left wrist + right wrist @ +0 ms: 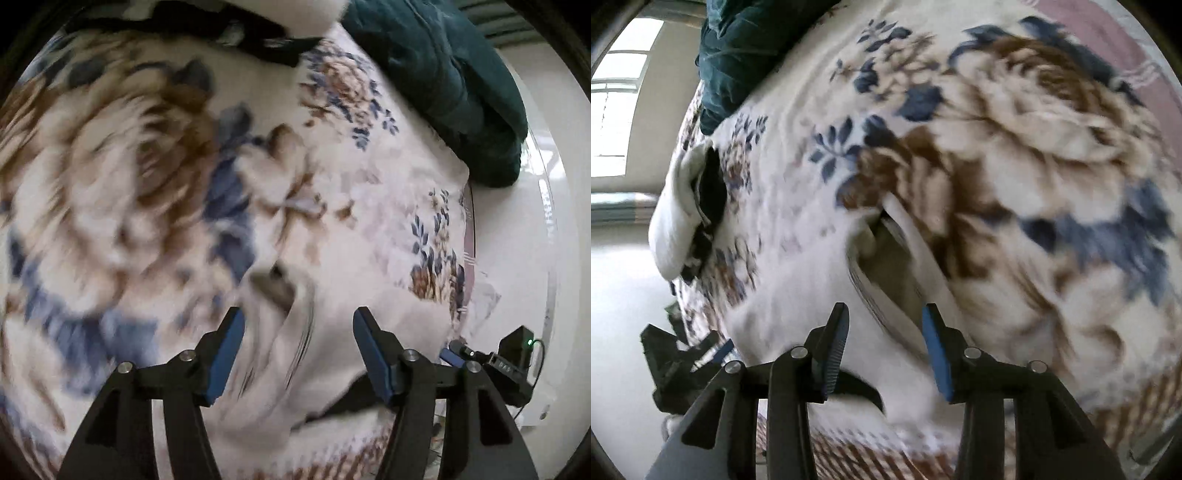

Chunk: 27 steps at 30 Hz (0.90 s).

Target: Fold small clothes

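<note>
A small white garment (295,354) with a grey inside and a black trim lies on the floral bedspread (129,166). My left gripper (297,321) is open just above it, fingers either side of its folds. In the right wrist view the same white garment (798,295) shows its open neck with a grey lining (886,269). My right gripper (884,321) is open over that neck edge. Both views are motion-blurred.
A dark teal blanket (443,81) lies at the bed's far corner, also in the right wrist view (746,48). Another white and black garment (683,218) lies near the bed's edge. The right gripper's body (509,365) shows at the left wrist view's right side. The pale floor (620,295) is beyond the bed.
</note>
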Each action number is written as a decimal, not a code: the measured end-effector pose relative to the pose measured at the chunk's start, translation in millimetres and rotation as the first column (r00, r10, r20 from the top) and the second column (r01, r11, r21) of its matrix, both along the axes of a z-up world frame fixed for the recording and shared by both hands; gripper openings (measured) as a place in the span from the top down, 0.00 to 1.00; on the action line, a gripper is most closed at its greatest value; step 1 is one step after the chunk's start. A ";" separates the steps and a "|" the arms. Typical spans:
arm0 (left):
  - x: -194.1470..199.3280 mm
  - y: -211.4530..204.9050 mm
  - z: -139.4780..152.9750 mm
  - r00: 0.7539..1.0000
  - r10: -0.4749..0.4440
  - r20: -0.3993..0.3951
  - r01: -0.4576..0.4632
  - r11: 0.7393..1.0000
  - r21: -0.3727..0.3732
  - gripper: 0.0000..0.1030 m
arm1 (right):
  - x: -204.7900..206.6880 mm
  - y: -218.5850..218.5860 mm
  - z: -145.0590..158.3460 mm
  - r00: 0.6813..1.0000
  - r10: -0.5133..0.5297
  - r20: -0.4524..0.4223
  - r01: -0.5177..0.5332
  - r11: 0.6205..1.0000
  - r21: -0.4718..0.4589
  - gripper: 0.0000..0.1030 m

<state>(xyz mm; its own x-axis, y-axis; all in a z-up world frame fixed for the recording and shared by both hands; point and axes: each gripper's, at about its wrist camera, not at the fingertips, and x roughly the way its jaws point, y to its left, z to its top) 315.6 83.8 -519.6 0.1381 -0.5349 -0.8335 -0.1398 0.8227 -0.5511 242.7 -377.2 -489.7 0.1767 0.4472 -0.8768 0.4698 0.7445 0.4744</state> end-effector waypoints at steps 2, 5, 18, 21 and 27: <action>8.5 -12.1 -8.2 0.999 -0.030 0.033 0.028 0.997 0.069 0.61 | 11.4 1.6 -12.0 1.000 -0.009 0.002 0.009 1.000 0.029 0.58; 12.3 -23.5 -13.9 0.995 -0.069 0.068 0.061 0.991 0.122 0.90 | 21.5 7.5 -20.9 0.999 -0.030 0.025 0.029 0.999 0.029 0.87; 10.2 4.0 -8.9 0.995 0.021 0.100 -0.020 1.000 -0.008 0.45 | 29.9 0.5 -20.0 0.997 0.067 0.040 -0.066 0.998 -0.025 0.56; 0.2 15.7 -25.1 0.995 0.076 0.070 -0.069 0.992 -0.106 0.31 | 27.7 -8.0 -23.6 0.992 0.111 0.052 -0.109 0.993 -0.034 0.30; -1.6 1.0 -66.2 0.998 0.065 0.003 -0.064 0.980 -0.189 0.31 | 28.8 -18.0 -71.1 0.992 0.124 0.029 -0.127 0.985 0.120 0.26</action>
<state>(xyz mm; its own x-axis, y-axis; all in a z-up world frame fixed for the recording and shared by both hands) 314.0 84.7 -585.8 0.1848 -0.6720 -0.7172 -0.1831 0.6934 -0.6969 271.5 -395.2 -560.8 0.1305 0.5696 -0.8115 0.3653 0.7333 0.5735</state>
